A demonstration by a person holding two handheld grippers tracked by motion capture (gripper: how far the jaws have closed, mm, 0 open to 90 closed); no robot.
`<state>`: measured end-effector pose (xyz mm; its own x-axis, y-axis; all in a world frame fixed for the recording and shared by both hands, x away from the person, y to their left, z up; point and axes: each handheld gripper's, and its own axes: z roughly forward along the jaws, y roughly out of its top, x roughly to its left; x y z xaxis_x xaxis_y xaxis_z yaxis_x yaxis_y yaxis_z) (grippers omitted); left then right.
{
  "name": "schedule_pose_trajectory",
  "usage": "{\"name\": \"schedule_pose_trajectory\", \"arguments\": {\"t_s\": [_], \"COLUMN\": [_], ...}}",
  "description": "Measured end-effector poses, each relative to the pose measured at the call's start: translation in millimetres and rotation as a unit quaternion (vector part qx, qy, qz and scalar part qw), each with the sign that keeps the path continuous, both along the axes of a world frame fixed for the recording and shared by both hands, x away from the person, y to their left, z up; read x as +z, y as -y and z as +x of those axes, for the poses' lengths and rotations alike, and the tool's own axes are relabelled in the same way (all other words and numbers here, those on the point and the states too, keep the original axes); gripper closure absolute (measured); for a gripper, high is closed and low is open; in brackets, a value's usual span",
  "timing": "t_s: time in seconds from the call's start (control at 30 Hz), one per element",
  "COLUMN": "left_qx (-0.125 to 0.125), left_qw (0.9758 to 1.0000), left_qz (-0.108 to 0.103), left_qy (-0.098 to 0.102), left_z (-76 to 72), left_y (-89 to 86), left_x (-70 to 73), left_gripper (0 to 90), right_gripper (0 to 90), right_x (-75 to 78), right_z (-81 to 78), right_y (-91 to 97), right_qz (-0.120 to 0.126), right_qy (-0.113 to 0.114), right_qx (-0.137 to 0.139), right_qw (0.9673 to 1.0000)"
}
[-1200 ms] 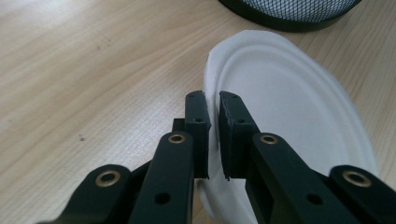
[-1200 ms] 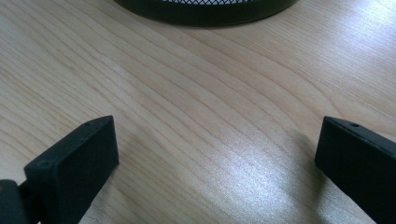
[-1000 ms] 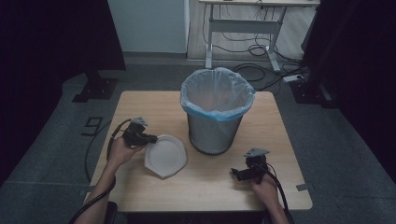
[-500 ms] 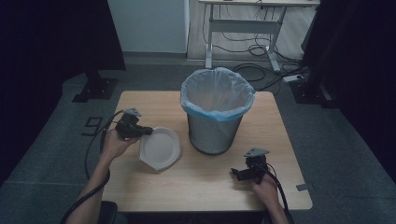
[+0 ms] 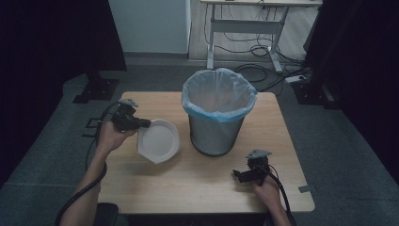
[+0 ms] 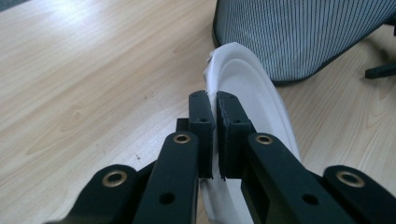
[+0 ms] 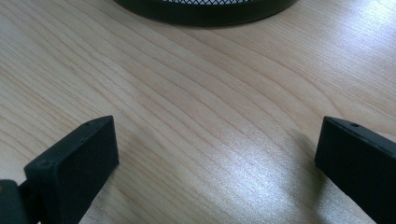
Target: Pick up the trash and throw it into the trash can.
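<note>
My left hand-held gripper (image 5: 143, 123) pinches the rim of a white, many-sided paper plate (image 5: 158, 141); in the left gripper view its jaws are pressed on the thin edge (image 6: 212, 79). The plate seems tilted, its gripped edge lifted and its hollow face turned up toward the high camera, though I cannot tell whether its far edge touches the pale wooden surface (image 5: 197, 183). The plate runs away from my jaws toward the grey wire-mesh bin (image 5: 217, 134), which is lined with a pale blue plastic bag (image 5: 219, 94) and stands just beside the plate at the surface's middle. My right hand-held gripper (image 5: 237, 174) hovers low over the near right of the surface, jaws spread wide with bare wood between them, well apart from the plate.
</note>
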<state>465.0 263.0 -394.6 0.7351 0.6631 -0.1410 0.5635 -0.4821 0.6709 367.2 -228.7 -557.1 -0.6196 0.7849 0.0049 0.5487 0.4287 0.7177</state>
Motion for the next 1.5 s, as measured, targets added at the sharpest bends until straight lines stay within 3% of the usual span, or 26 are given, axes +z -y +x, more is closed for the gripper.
{"name": "schedule_pose_trajectory", "arguments": {"t_s": [0.37, 1.5], "left_qx": [0.018, 0.044], "left_qw": [0.9998, 0.9990], "left_qz": [-0.003, 0.000], "left_qy": [0.001, 0.007], "left_z": [6.0, 17.6], "left_y": [-5.1, -0.2], "left_x": [28.2, 144.1], "left_gripper": [85.8, 85.8], "right_gripper": [0.0, 0.0], "right_x": [-0.1, 0.0], "right_z": [-0.1, -0.5], "right_y": [-0.2, -0.9], "right_qz": [0.000, 0.000], "right_qy": [0.001, 0.000], "right_qx": [0.001, 0.005], "right_qw": [1.0000, 1.0000]}}
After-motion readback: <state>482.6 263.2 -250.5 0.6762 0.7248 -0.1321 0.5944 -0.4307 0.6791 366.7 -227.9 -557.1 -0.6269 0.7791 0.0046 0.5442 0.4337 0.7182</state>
